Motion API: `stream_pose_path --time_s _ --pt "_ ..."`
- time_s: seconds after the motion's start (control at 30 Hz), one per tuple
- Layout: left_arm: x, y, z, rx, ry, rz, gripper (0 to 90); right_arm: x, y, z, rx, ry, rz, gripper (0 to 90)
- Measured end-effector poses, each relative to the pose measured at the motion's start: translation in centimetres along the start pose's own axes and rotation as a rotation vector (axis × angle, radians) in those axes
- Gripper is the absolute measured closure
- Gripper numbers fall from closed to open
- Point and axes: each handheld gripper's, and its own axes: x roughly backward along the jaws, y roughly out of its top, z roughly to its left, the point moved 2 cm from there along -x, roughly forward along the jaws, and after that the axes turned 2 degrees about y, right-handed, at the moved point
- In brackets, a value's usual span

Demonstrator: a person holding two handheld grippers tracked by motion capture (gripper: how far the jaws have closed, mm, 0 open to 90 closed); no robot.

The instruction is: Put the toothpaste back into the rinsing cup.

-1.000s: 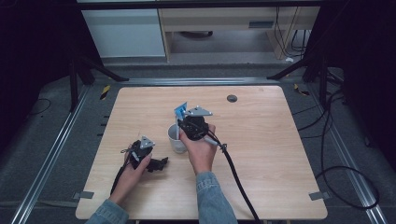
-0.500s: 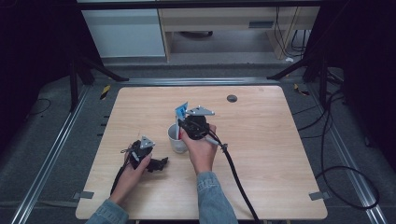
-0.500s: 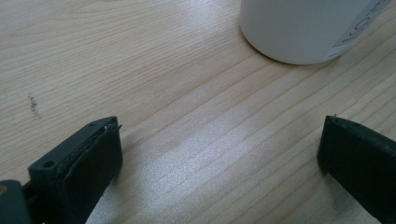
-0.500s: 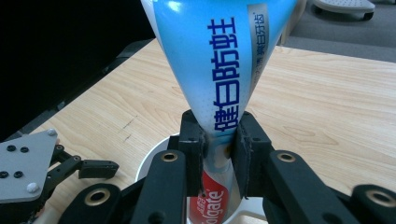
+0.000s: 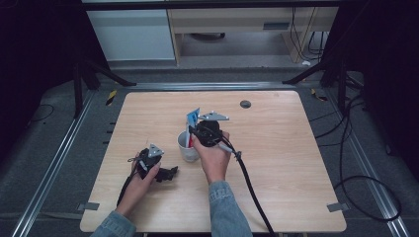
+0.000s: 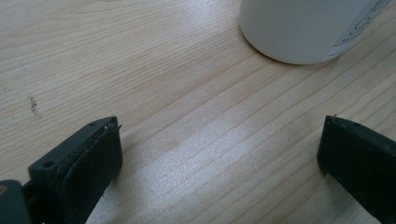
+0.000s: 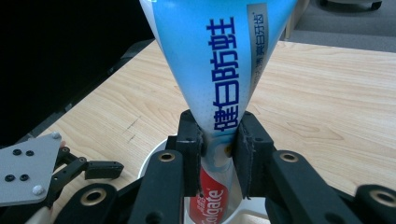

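- My right gripper (image 7: 218, 144) clamps the blue-and-white plastic toothpaste tube (image 7: 224, 70) upright, cap down inside the white cylindrical cup (image 5: 188, 146), for standing it there;
- My left gripper (image 5: 157, 170), at the cup's seven o'clock, rests with jaws apart, empty, on the pale wooden table (image 5: 296, 163).

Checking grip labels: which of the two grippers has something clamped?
The right gripper, shut on the toothpaste tube above the white cup. The left gripper is open over bare table.
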Motion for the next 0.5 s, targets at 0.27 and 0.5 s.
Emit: stream_pose_path --time_s 0.27,0.5 --pt "0.0 0.0 0.0 0.001 0.0 0.0 0.0 0.14 0.16 -0.61 -0.028 0.002 0.01 65.6" --pt "0.0 0.0 0.0 0.001 0.0 0.0 0.0 0.3 0.08 -0.95 -0.034 -0.007 0.019 64.4"
